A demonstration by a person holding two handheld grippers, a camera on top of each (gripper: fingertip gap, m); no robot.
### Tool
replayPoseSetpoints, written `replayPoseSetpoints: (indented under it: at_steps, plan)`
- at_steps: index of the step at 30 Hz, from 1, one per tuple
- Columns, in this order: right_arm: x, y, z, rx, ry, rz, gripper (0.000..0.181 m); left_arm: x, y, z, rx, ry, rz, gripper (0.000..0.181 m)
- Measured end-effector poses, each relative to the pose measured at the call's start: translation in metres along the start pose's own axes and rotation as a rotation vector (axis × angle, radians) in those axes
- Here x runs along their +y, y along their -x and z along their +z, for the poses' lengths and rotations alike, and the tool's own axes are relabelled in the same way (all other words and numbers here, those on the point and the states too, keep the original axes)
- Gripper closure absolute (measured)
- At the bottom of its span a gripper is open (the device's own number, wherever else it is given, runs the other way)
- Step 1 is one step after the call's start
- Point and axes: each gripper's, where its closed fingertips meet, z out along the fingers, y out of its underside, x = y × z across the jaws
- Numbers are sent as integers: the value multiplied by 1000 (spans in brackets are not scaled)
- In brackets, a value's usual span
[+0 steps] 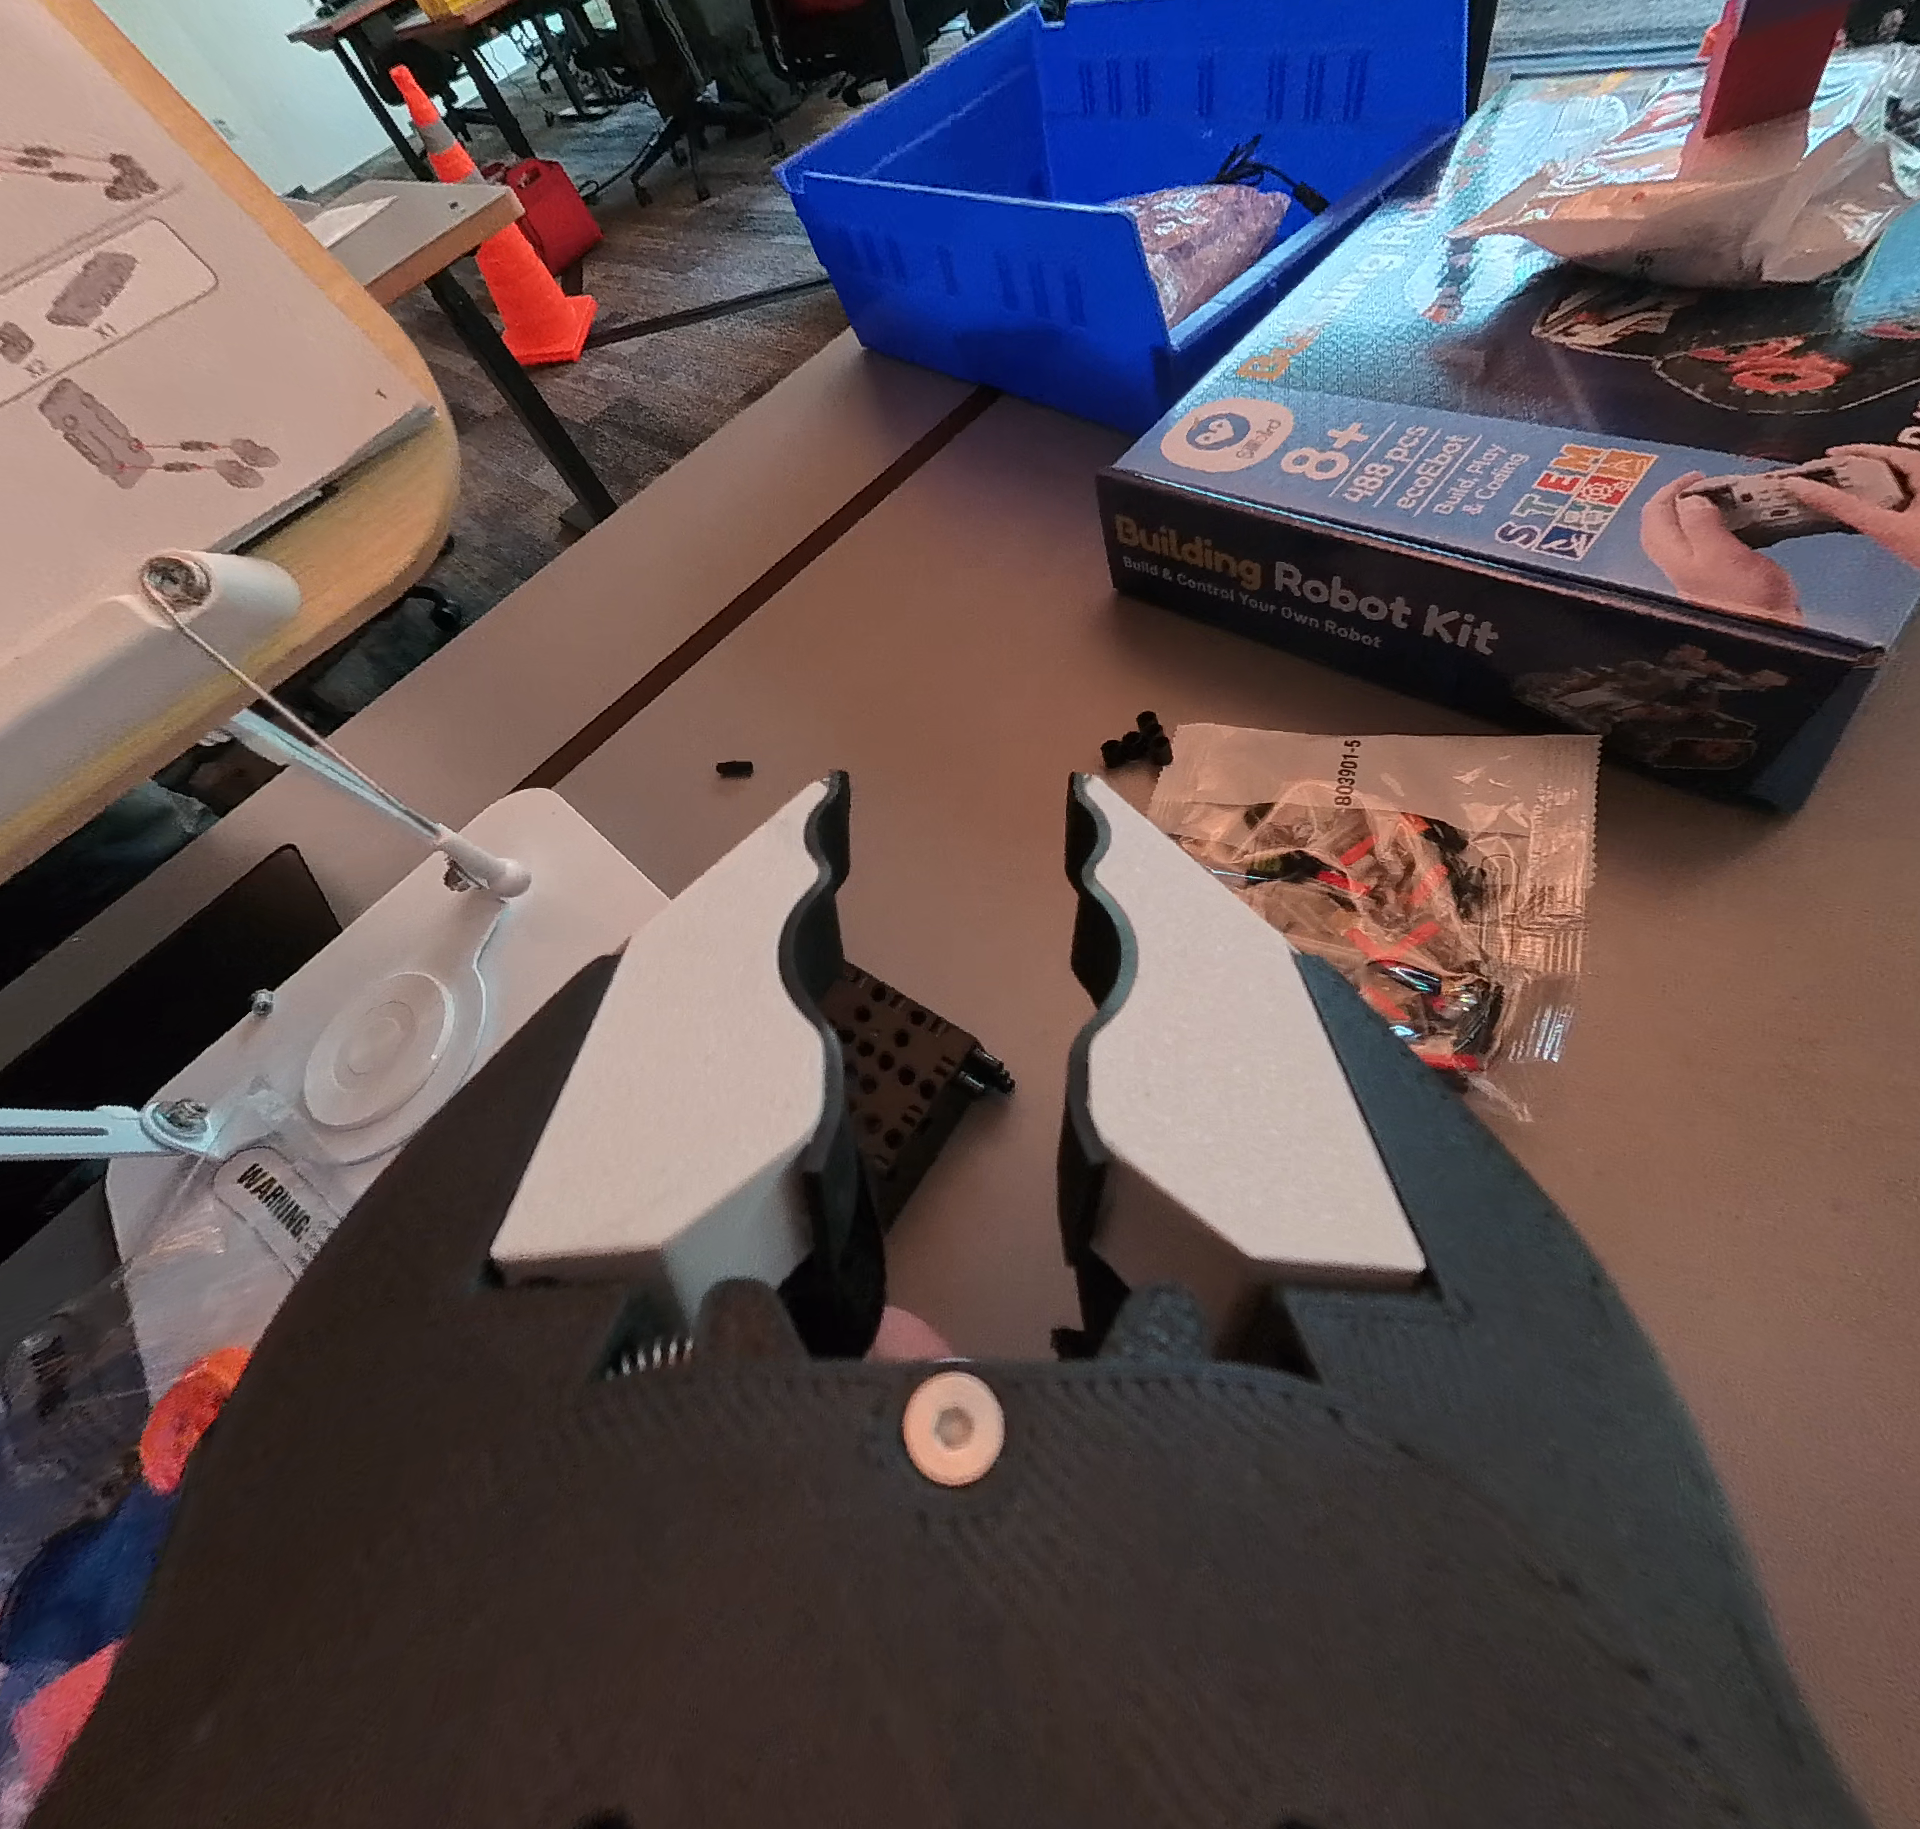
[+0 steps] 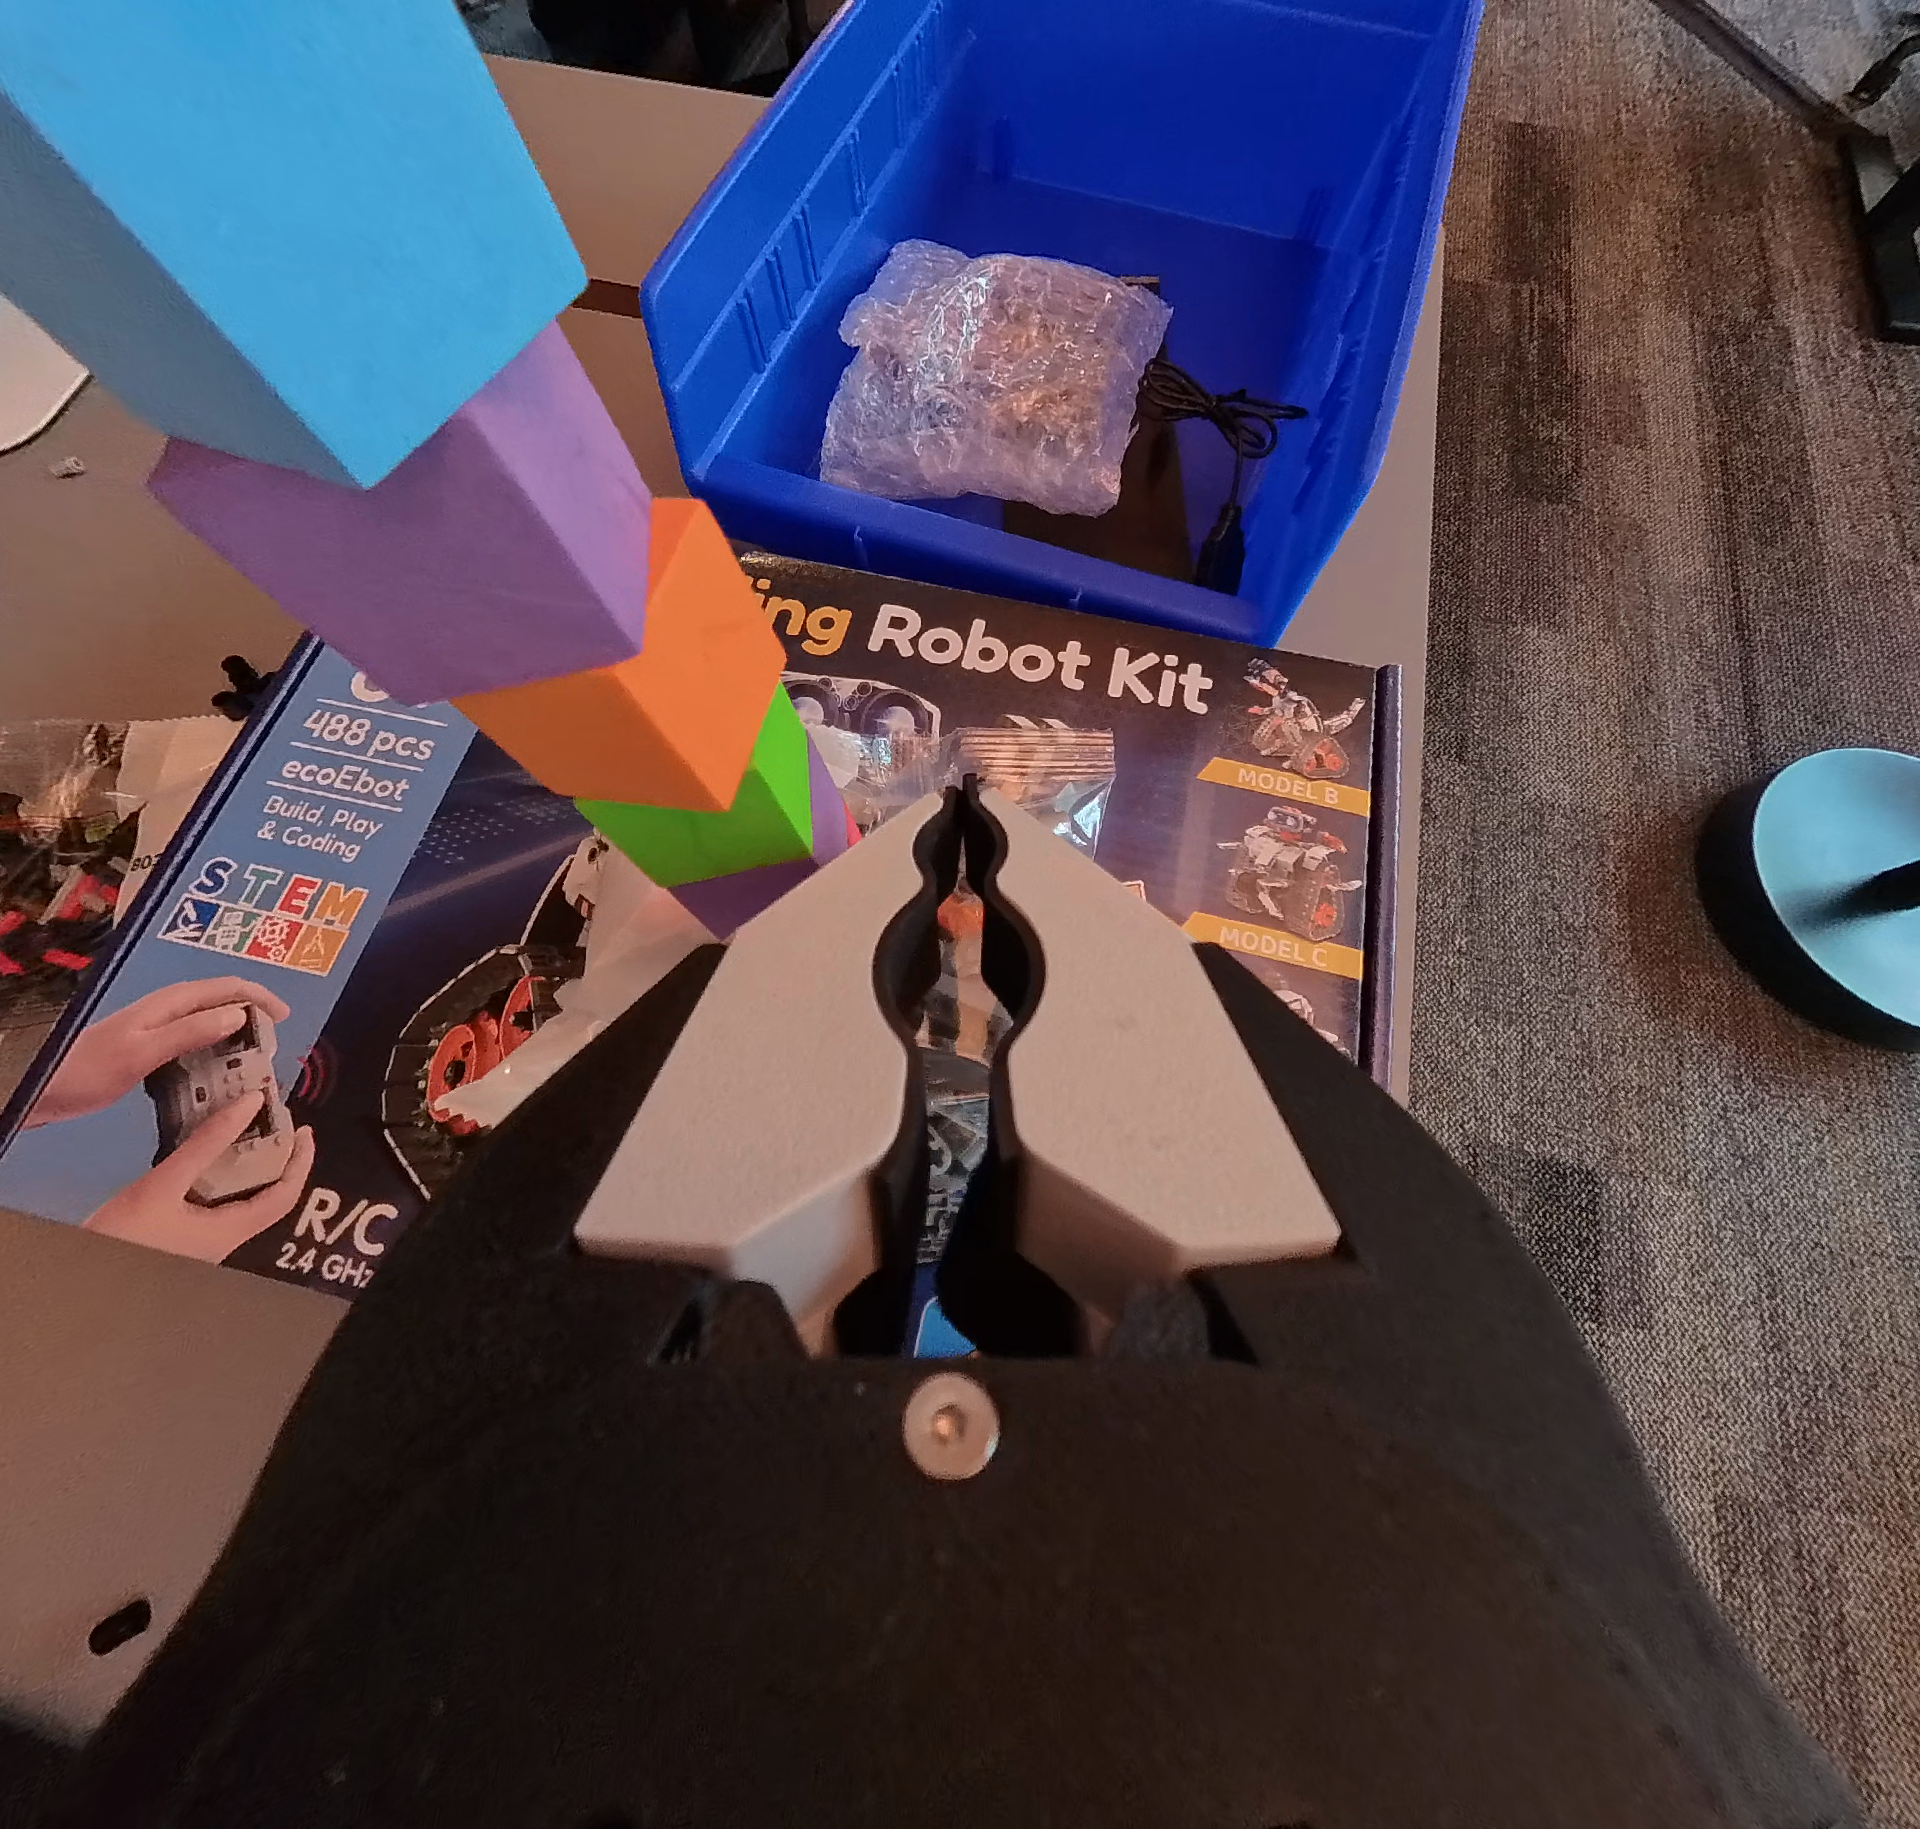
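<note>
Black perforated plate (image 1: 906,1057) lay flat on the grey-brown table (image 1: 935,584), under and between the fingers of the left gripper (image 1: 958,803), whose jaws stood wide apart and held nothing. Just right of that gripper sat a clear plastic bag of small parts (image 1: 1382,906), with a few loose black pegs (image 1: 1138,740) at its top corner and one more peg (image 1: 734,768) apart to the left. Beyond them lay a dark blue kit box (image 1: 1475,532), and behind it a blue plastic bin (image 1: 997,252) holding a bubble-wrapped bundle (image 2: 987,387) and a black cable (image 2: 1226,429). A white stand (image 1: 416,969) stood at the left. The right gripper (image 2: 964,792) hovered over the kit box with its tips pressed together; whether they pinched the clear wrapper (image 2: 1039,740) lying there, I cannot tell. A tilted tower of coloured blocks (image 2: 582,574) rose just left of it.
</note>
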Motion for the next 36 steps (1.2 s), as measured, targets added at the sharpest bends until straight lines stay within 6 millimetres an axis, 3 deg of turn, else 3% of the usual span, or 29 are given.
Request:
replayPoseSetpoints:
  at_steps: [6, 19, 29, 33, 36]
  plan:
    - [0, 0, 0, 3, -7, 5, 181, -8, 3, -7, 1, -26, -7, 141]
    - [0, 2, -2, 17, -29, 13, 181, -14, -11, -9, 20, -32, 57, 142]
    - [-2, 1, -8, 35, -58, 17, 181, -35, -8, -43, 7, -73, 130, 143]
    - [-2, 0, -11, 38, -77, 22, 181, -23, 26, -82, -136, -65, 205, 145]
    - [0, -2, -15, 51, -89, 17, 181, 5, 85, -122, -302, -15, 182, 147]
